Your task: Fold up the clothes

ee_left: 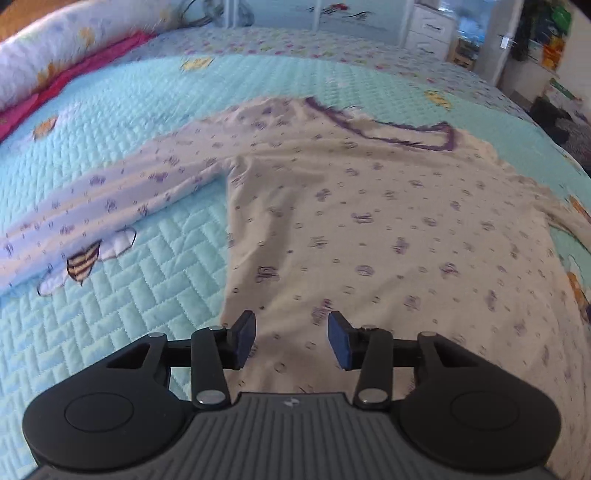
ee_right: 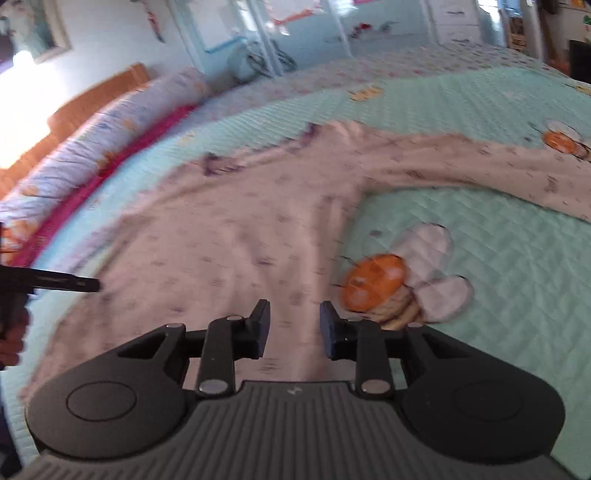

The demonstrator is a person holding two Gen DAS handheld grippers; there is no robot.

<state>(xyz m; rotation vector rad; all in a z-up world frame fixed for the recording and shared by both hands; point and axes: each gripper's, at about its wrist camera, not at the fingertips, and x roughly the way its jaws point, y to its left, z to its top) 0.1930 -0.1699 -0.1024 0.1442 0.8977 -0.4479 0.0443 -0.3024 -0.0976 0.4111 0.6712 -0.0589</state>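
Observation:
A pale long-sleeved top [ee_left: 351,221] with small purple prints and a purple neckline [ee_left: 388,129] lies flat on the turquoise quilt [ee_left: 129,332]. Its left sleeve [ee_left: 92,206] stretches out to the left. My left gripper [ee_left: 291,334] hovers over the top's near left edge, open, with nothing between its blue pads [ee_left: 245,338]. In the right wrist view the same top [ee_right: 221,236] spreads ahead, and its other sleeve [ee_right: 498,166] runs off to the right. My right gripper [ee_right: 294,325] is open above the cloth near its right side edge, with nothing pinched.
A long printed bolster [ee_left: 55,55] and a pink sheet [ee_left: 74,74] lie along the head of the bed. White drawers [ee_left: 432,29] and clutter stand beyond the far right corner. The other gripper's dark body [ee_right: 55,282] and a hand [ee_right: 11,332] show at the left edge.

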